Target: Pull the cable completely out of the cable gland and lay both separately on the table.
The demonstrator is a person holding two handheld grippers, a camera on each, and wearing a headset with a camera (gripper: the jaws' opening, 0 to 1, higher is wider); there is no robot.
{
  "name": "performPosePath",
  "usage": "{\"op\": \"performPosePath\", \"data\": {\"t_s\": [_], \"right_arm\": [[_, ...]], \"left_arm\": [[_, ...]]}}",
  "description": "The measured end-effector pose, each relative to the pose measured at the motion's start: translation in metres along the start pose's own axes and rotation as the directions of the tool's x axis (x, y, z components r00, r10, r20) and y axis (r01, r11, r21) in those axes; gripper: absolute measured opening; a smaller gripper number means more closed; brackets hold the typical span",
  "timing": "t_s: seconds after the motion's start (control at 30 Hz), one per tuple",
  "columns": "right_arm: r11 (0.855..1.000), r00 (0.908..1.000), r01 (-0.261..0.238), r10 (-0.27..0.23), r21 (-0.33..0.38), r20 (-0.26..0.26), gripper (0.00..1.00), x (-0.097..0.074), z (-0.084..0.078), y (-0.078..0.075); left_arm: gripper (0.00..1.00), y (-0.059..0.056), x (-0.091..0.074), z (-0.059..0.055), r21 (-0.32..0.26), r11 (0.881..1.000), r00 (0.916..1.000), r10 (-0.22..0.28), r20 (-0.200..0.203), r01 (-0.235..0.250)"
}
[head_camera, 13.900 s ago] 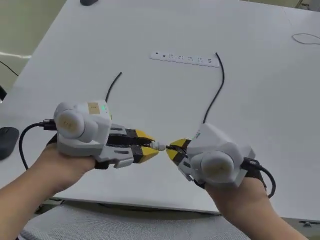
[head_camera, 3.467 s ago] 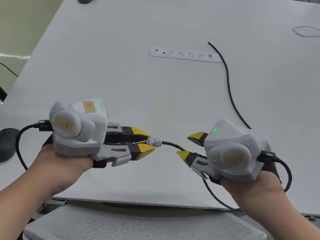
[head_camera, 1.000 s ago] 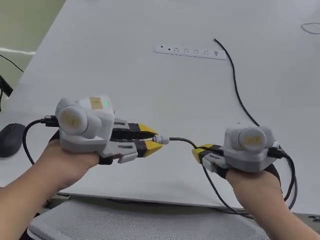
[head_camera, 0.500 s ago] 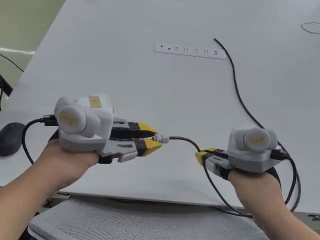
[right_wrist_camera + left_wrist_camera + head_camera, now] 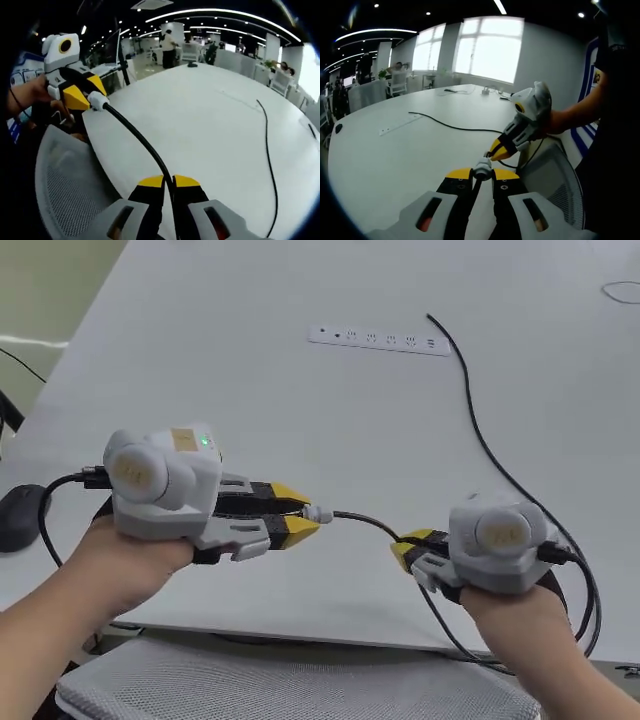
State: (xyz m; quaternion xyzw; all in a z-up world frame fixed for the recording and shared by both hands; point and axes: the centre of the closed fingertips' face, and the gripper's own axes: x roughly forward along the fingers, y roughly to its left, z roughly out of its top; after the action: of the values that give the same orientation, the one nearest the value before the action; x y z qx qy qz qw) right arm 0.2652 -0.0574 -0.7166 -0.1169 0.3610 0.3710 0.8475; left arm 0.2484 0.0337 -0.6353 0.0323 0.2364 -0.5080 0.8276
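Note:
In the head view my left gripper (image 5: 300,520) is shut on the small white cable gland (image 5: 318,514) at its yellow tips. A black cable (image 5: 365,523) leaves the gland and arcs right into my right gripper (image 5: 405,545), which is shut on it a short way off. Beyond that grip the cable loops below the table edge and runs back across the table. The left gripper view has the gland (image 5: 482,167) between the left gripper's (image 5: 481,174) pads. In the right gripper view the cable (image 5: 135,132) runs from the right gripper (image 5: 168,181) up to the gland (image 5: 98,101).
A white power strip (image 5: 372,340) lies far back on the white table (image 5: 250,400), near the cable's far end. A dark mouse (image 5: 15,515) sits at the left edge. A grey mesh chair (image 5: 280,680) is under the front edge. A thin white cable (image 5: 622,290) lies far right.
Since the earliest frame my right gripper has drawn away to the right, leaving a stretch of black cable between it and the gland. Over the last second both grippers have barely shifted.

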Motion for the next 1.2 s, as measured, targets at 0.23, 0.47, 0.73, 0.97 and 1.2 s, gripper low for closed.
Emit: {"op": "performPosePath", "data": {"t_s": [0.23,0.47,0.73,0.97,1.2], "right_arm": [[0.982,0.9994,0.001,0.005,-0.189,0.033,0.12,-0.010,0.018,0.008],[0.925,0.9909,-0.039,0.085,-0.377,0.105,0.25,-0.020,0.062,0.038],[0.877,0.9886,-0.072,0.126,-0.475,0.082,0.19,-0.013,0.070,0.064],[0.843,0.9886,-0.069,0.129,-0.533,0.077,0.09,-0.009,0.074,0.072],[0.825,0.9895,-0.069,0.128,-0.561,0.067,0.02,-0.005,0.072,0.073]], "left_arm": [[0.15,-0.002,0.001,-0.001,-0.005,1.000,1.0000,-0.005,-0.004,0.005],[0.15,-0.002,0.002,-0.002,-0.008,1.000,0.9999,-0.008,-0.009,0.008],[0.15,-0.003,0.002,-0.002,-0.010,1.000,0.9998,-0.013,-0.014,0.013],[0.15,-0.003,0.002,-0.002,-0.016,1.000,0.9998,-0.018,-0.012,0.017],[0.15,-0.003,0.003,-0.004,-0.017,1.000,0.9995,-0.024,-0.019,0.024]]}}
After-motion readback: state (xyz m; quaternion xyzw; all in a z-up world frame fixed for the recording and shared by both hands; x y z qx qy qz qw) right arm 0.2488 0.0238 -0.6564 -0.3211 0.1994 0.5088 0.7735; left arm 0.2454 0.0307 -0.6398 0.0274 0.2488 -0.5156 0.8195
